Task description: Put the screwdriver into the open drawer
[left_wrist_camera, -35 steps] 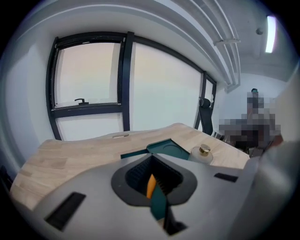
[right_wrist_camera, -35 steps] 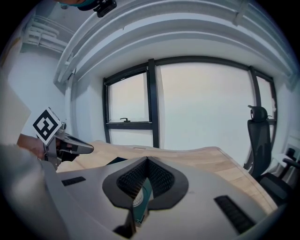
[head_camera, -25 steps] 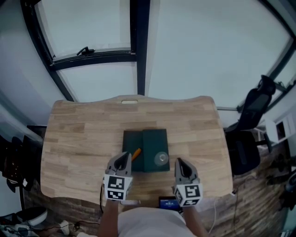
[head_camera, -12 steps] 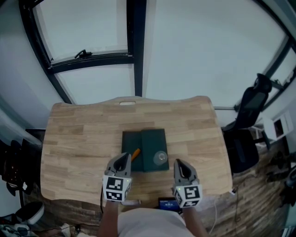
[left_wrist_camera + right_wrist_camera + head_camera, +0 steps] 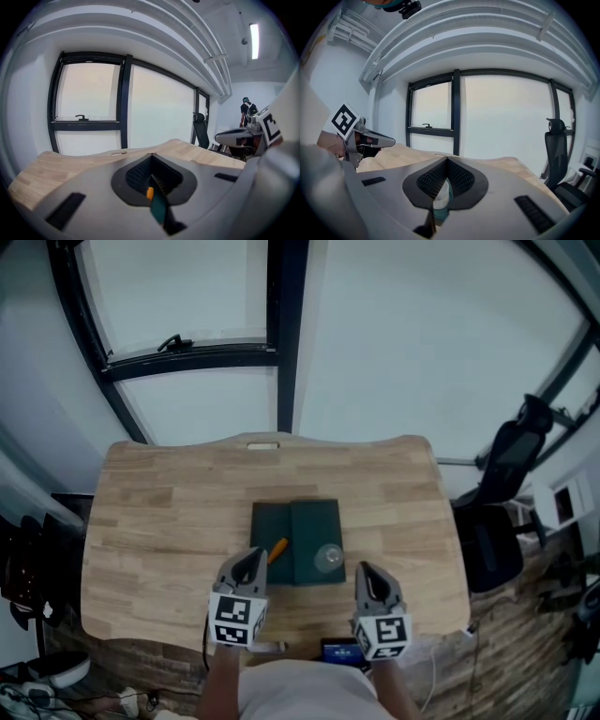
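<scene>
A dark green drawer box [image 5: 309,526] sits on the middle of the wooden table [image 5: 169,521]. The orange-handled screwdriver [image 5: 277,549] lies on the box's front left part, and a clear round cup [image 5: 328,559] stands to its right. My left gripper [image 5: 251,561] hovers just in front of the screwdriver with its jaws together and nothing in them. Through its jaw window, the left gripper view shows the orange handle [image 5: 149,192] and the green box [image 5: 158,208]. My right gripper [image 5: 365,571] is near the box's front right corner, also shut and empty, and its view shows the cup [image 5: 440,197].
A black office chair [image 5: 511,460] stands off the table's right side. A small dark device [image 5: 342,650] lies at the front edge between my hands. Large windows with black frames [image 5: 281,334] rise behind the table. A person [image 5: 247,107] stands far off at the right.
</scene>
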`<state>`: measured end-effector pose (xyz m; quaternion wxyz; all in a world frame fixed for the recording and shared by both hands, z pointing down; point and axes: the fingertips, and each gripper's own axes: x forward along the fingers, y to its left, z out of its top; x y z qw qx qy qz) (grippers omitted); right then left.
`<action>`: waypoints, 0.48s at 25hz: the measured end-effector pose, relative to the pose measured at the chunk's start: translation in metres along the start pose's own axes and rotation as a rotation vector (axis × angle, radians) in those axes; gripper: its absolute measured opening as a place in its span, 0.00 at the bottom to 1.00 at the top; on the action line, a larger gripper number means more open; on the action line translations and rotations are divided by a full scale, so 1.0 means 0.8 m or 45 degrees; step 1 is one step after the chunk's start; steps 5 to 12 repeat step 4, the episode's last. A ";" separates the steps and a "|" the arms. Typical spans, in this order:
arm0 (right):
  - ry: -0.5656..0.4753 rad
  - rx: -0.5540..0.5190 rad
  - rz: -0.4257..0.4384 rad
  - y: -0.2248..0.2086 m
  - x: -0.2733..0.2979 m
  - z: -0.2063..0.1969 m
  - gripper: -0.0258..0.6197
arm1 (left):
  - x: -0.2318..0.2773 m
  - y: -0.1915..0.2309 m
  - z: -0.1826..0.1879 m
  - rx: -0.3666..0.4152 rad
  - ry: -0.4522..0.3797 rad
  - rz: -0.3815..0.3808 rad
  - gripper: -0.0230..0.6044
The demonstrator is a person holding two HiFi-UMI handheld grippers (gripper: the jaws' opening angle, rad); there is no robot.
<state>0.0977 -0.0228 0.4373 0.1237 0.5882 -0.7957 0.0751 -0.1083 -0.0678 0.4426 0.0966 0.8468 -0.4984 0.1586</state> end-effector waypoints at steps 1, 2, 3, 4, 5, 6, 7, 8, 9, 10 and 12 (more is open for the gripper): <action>0.006 -0.001 -0.002 -0.001 0.000 0.000 0.03 | 0.000 0.000 0.001 -0.001 -0.001 -0.001 0.04; 0.011 -0.002 -0.003 -0.001 -0.001 -0.001 0.03 | 0.001 0.000 0.002 -0.001 -0.001 -0.001 0.04; 0.017 -0.003 -0.004 -0.002 -0.001 -0.001 0.03 | 0.002 0.000 0.002 -0.002 -0.001 -0.001 0.04; 0.022 -0.005 -0.004 -0.003 -0.001 -0.001 0.03 | 0.003 -0.001 0.002 -0.002 -0.001 -0.002 0.04; 0.022 -0.005 -0.004 -0.003 -0.001 -0.001 0.03 | 0.003 -0.001 0.002 -0.002 -0.001 -0.002 0.04; 0.022 -0.005 -0.004 -0.003 -0.001 -0.001 0.03 | 0.003 -0.001 0.002 -0.002 -0.001 -0.002 0.04; 0.022 -0.005 -0.004 -0.003 -0.001 -0.001 0.03 | 0.003 -0.001 0.002 -0.002 -0.001 -0.002 0.04; 0.022 -0.005 -0.004 -0.003 -0.001 -0.001 0.03 | 0.003 -0.001 0.002 -0.002 -0.001 -0.002 0.04; 0.022 -0.005 -0.004 -0.003 -0.001 -0.001 0.03 | 0.003 -0.001 0.002 -0.002 -0.001 -0.002 0.04; 0.022 -0.005 -0.004 -0.003 -0.001 -0.001 0.03 | 0.003 -0.001 0.002 -0.002 -0.001 -0.002 0.04; 0.022 -0.005 -0.004 -0.003 -0.001 -0.001 0.03 | 0.003 -0.001 0.002 -0.002 -0.001 -0.002 0.04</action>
